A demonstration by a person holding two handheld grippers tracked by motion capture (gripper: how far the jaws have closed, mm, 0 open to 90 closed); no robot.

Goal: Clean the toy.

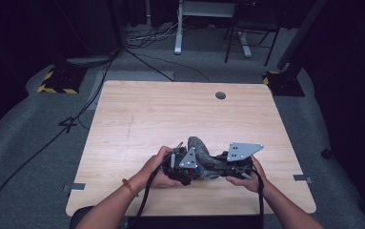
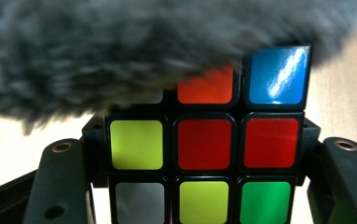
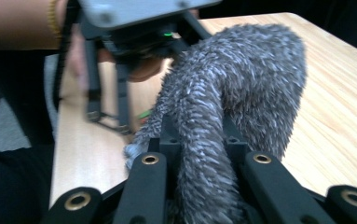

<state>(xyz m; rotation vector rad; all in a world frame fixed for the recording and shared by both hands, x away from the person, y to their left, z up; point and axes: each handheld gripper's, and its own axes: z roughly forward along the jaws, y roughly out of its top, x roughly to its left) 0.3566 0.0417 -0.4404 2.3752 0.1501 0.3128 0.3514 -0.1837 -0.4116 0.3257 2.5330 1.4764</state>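
A Rubik's cube [image 2: 206, 154] with red, yellow, green, orange and blue stickers sits between the two black jaws of my left gripper [image 2: 203, 147], which is shut on its sides. A grey fuzzy cloth [image 2: 97, 51] drapes over the cube's top. In the high view both grippers meet near the table's front middle: the left gripper [image 1: 187, 168] and the right gripper [image 1: 228, 168], with the cloth [image 1: 201, 151] bunched between them. My right gripper [image 3: 206, 161] is shut on a fold of the cloth [image 3: 241, 88]. The left gripper [image 3: 120, 42] hangs just beyond it.
The wooden table [image 1: 170, 109] has a round cable hole [image 1: 220, 95] at its back right. Beyond it lie floor cables [image 1: 147, 38], a white desk leg [image 1: 178, 28] and a yellow-and-black striped base [image 1: 56, 81]. The hands work close to the table's front edge.
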